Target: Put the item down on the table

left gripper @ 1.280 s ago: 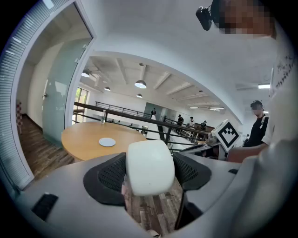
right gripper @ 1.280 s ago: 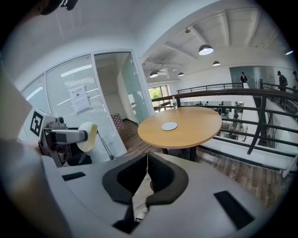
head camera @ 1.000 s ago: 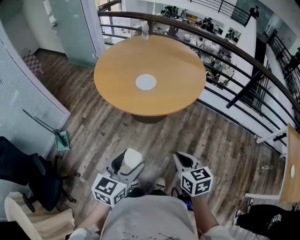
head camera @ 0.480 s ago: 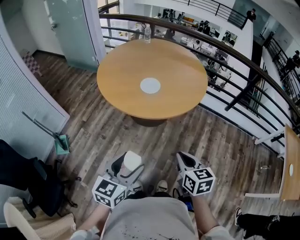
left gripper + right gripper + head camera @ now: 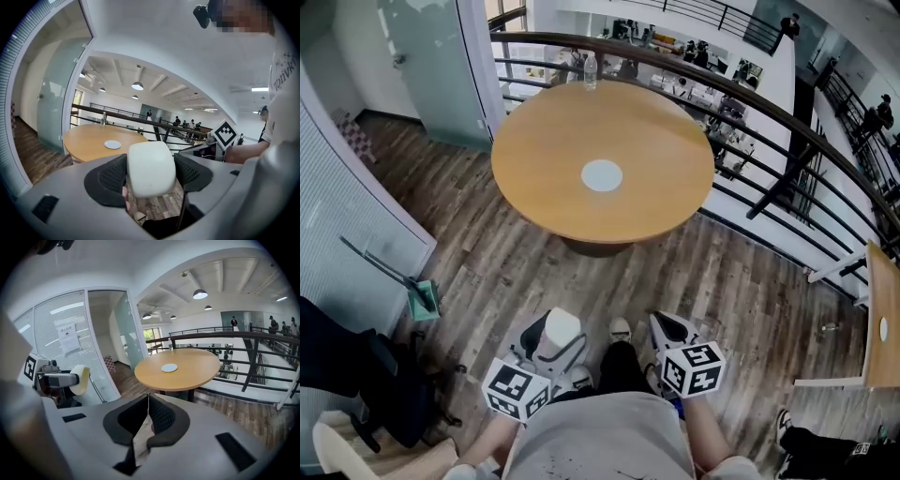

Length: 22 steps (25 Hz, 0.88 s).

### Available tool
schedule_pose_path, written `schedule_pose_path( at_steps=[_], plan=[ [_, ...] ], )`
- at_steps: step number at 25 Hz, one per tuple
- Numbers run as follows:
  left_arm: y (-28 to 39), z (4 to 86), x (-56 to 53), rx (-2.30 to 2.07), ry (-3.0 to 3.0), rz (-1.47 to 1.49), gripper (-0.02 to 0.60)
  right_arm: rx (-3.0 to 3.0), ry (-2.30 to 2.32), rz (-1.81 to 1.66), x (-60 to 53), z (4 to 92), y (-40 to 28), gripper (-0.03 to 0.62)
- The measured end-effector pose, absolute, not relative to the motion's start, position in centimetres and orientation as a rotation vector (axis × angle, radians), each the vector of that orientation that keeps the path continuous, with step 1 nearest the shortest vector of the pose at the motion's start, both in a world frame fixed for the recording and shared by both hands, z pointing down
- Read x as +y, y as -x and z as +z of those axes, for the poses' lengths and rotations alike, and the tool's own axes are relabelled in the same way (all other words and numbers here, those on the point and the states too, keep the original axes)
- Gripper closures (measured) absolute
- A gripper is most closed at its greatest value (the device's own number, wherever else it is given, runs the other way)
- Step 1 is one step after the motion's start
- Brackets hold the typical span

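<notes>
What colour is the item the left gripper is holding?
Plain off-white, no pattern. The item shows best in the left gripper view.

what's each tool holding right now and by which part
The left tool grips a white rounded block by its two opposite sides. The right tool is shut with nothing in it.

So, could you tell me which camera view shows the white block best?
The left gripper view: the white block fills the centre, clamped between the jaws. The head view shows it small from above; the right gripper view, side-on at left.
</notes>
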<state>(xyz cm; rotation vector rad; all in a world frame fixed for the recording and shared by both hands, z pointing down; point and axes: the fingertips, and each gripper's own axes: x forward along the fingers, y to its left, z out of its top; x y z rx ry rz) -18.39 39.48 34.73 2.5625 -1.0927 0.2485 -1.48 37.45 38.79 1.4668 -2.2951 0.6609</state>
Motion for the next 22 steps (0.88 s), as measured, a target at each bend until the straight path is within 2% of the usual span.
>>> schedule_pose_path(
  at_steps=[9,22],
  plan=[
    [18.2,35.8,33.2,-1.107,-2.532,0.244,0.255,-2.300,-1.397,0.656,31.6,41.0,2.2,0.568],
    [15.0,35.1,14.7,-1.156,-2.510,0.263,0.255,-2.337,-1.300,0.672,12.4,40.9,0.1,0.568]
  ],
)
